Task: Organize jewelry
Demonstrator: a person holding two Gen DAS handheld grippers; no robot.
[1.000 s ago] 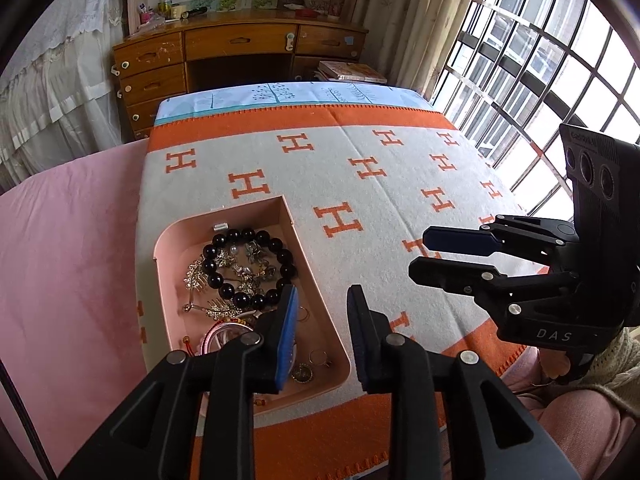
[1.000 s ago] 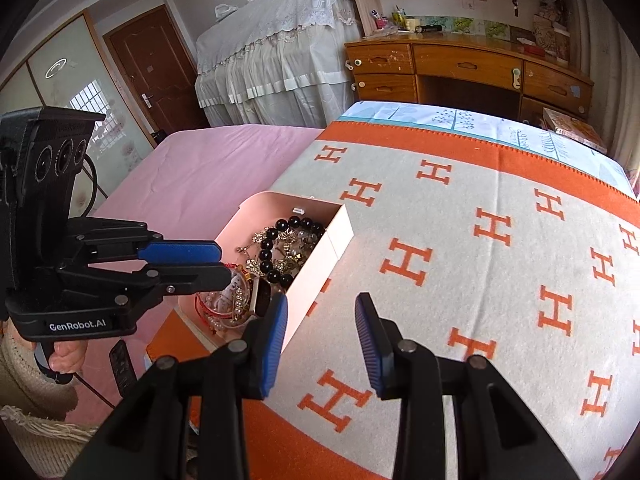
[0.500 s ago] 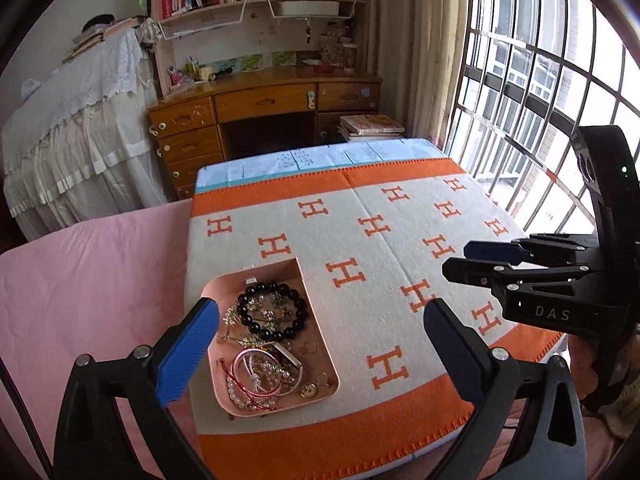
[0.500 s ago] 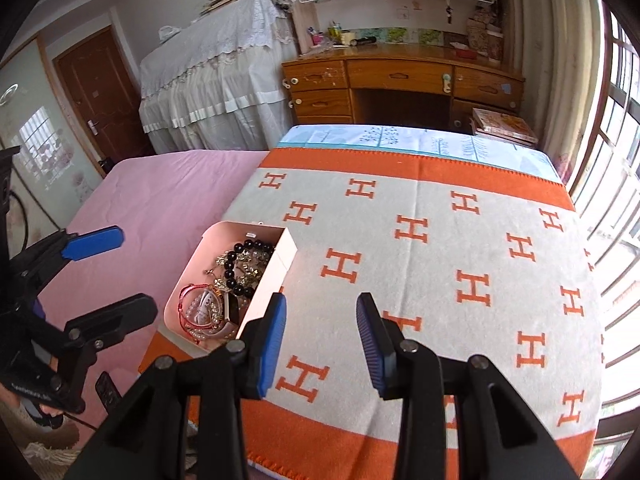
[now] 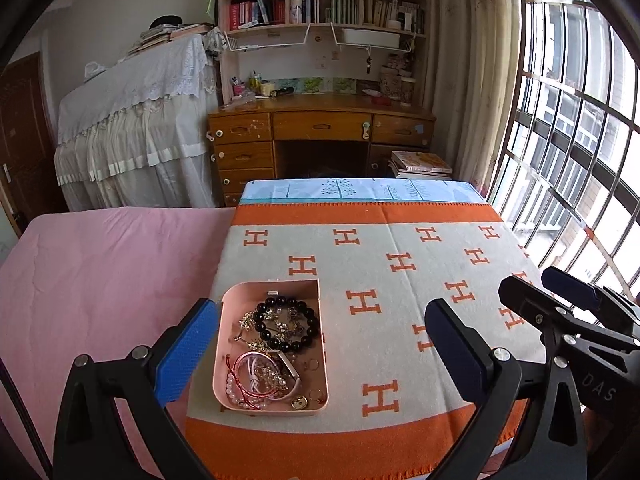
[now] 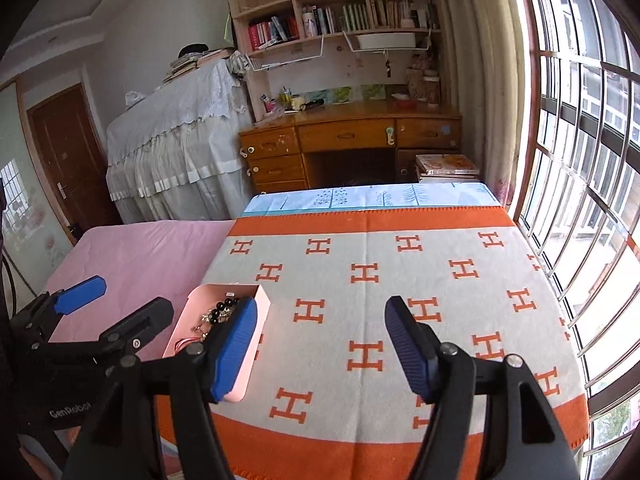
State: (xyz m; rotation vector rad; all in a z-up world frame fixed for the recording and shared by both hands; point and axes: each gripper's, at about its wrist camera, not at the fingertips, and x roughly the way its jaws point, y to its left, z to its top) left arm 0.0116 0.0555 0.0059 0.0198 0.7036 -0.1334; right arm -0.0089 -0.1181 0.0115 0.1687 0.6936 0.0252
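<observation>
A pink tray (image 5: 226, 360) sits at the near left of the H-patterned blanket. It holds a black bead bracelet (image 5: 289, 323), gold pieces, a red and pearl bracelet (image 5: 244, 380) and small rings. My left gripper (image 5: 320, 348) is wide open and empty, raised above the tray, its fingers either side of it. My right gripper (image 6: 320, 344) is open and empty, raised over the blanket to the right of the tray (image 6: 256, 344). Each gripper shows in the other's view: the right one (image 5: 560, 296) and the left one (image 6: 116, 304).
The orange and grey blanket (image 5: 400, 280) covers a table. A pink bed (image 5: 100, 272) lies to the left. A wooden desk (image 5: 320, 136) with shelves stands behind, a window with bars (image 5: 580, 140) to the right.
Both grippers have risen and pulled back from the tray. The left gripper opened wide first, then the right gripper opened too.
</observation>
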